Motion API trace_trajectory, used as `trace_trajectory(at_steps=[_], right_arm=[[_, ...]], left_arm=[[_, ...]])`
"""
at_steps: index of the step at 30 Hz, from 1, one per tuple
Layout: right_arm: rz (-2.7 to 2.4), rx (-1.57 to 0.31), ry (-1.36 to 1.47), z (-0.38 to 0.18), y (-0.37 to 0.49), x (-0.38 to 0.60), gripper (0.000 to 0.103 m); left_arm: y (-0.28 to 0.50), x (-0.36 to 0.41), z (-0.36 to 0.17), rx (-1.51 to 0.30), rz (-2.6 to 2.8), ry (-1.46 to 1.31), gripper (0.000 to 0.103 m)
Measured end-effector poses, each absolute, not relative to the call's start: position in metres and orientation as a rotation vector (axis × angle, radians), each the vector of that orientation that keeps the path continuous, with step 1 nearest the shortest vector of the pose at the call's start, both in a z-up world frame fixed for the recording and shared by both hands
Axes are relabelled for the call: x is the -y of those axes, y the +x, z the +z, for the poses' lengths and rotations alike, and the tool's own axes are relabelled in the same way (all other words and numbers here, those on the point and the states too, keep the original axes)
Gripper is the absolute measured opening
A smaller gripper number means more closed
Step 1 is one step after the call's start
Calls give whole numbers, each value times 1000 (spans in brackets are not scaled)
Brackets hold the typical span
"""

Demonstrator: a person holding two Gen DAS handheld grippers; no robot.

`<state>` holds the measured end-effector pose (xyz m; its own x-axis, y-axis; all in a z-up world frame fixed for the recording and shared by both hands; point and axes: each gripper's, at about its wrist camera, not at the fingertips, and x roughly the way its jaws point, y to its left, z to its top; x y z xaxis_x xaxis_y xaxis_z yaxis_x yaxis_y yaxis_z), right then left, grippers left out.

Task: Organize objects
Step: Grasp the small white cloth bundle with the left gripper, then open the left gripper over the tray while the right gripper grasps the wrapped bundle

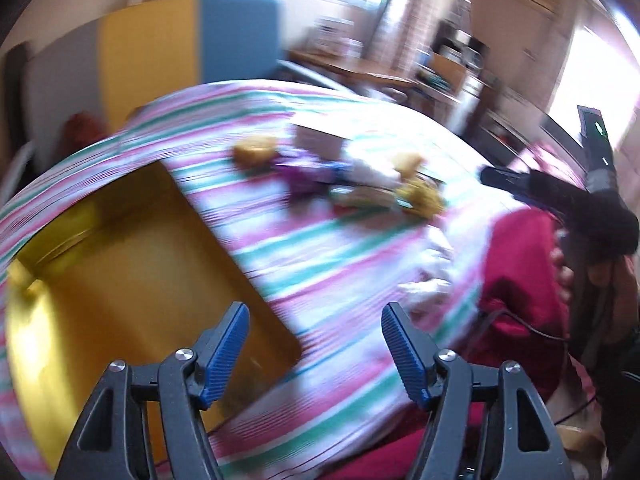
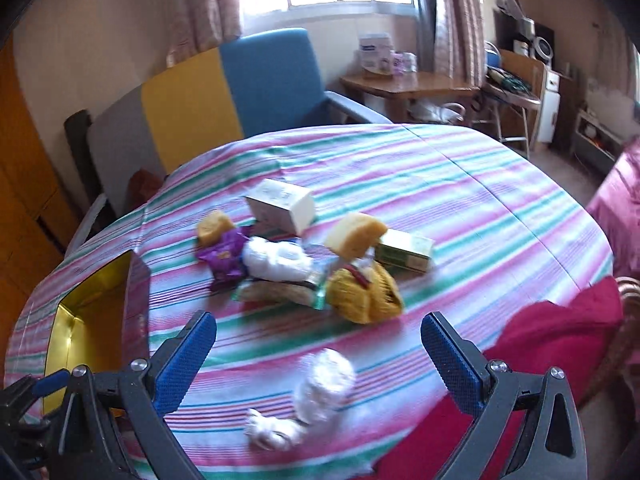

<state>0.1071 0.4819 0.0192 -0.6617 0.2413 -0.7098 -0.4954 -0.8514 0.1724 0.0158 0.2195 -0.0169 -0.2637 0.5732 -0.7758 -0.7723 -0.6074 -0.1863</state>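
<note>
White bundle (image 2: 324,380) lies between spread right tongs (image 2: 318,344).

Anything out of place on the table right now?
Yes: a white wrapped bundle and a crumpled white piece lie near the table's front edge, apart from the main pile. The gold tin looks empty.

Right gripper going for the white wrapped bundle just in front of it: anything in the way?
Nothing visible. The right gripper is open and empty, and the white wrapped bundle lies on the striped cloth between its fingers' line, apart from the pile further back.
</note>
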Motion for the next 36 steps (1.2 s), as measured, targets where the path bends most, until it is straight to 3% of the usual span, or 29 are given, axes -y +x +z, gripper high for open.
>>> trace_trajectory(at_steps=[13, 16, 21, 36], right_arm=[[2464, -565, -1024, 10, 124, -504, 103], [2468, -576, -1054, 4, 123, -504, 103], [2481, -589, -1105, -1, 116, -503, 103], [2390, -763, -1432, -45, 65, -482, 97]], left_arm=[[45, -341, -76, -508, 1664, -1070, 65], [45, -353, -94, -534, 1615, -1107, 48], [47, -343, -95, -481, 1606, -1086, 37], [40, -261, -54, -307, 1750, -1056, 35]])
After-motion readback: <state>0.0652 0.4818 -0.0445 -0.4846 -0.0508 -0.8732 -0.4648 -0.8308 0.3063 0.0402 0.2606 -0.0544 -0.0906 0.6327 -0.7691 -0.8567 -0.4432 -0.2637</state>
